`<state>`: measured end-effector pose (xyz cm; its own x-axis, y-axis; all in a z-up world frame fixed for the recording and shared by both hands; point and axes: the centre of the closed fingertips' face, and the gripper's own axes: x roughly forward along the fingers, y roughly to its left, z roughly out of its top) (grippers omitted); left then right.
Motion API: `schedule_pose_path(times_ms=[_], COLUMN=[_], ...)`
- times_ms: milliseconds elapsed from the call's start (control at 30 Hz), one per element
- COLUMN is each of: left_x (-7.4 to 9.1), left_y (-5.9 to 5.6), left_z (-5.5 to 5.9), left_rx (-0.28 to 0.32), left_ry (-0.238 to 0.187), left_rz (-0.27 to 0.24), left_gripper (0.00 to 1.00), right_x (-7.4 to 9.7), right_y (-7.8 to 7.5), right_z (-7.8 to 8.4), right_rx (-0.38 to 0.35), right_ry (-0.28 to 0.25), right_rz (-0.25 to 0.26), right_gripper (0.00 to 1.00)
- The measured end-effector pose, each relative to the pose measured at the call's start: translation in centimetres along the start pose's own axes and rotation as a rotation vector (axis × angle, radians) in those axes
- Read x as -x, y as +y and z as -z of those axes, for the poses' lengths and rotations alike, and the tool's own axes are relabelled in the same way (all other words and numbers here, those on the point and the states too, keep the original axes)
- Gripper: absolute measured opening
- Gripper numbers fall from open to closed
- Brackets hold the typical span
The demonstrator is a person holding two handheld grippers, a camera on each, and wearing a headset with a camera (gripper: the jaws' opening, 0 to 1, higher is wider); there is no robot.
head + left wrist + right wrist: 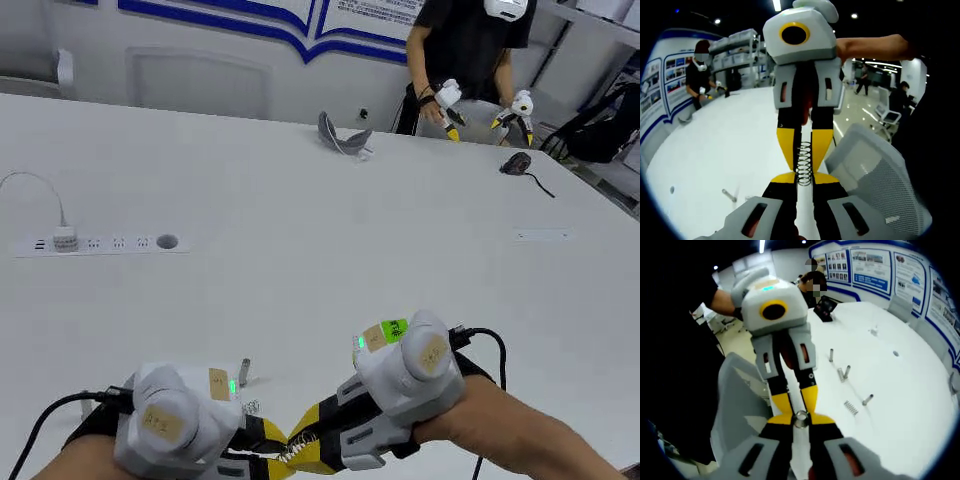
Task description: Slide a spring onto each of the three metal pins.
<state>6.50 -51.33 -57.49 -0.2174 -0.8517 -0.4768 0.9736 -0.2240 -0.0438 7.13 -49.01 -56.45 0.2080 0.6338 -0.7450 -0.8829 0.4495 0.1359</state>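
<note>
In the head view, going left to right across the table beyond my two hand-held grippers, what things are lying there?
Power strip → grey curved piece → small black device with a cord.

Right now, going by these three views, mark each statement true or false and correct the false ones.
1. A spring sits between the tips of the left gripper and the right gripper. True.
2. The two grippers' tips are far apart. False: they nearly meet at the spring.
3. A plug sits in the power strip. True.
4. Nobody is at the far end of the table. False: a person stands there.
5. No other spring lies on the table. False: a loose spring lies among the metal pins.
</note>
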Motion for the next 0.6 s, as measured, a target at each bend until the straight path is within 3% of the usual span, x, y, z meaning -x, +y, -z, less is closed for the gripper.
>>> schedule_pose_path(times_ms=[600], left_x=[1.4], left_y=[0.6], left_z=[1.1], left_rx=[0.055], left_ry=[-0.038], left_rz=[-0.013], left_gripper=[0.11], right_x=[-1.3], right_y=[-0.2], right_z=[-0.9], right_rx=[-0.014], right_ry=[-0.009], right_rz=[-0.001], right_gripper=[0.13])
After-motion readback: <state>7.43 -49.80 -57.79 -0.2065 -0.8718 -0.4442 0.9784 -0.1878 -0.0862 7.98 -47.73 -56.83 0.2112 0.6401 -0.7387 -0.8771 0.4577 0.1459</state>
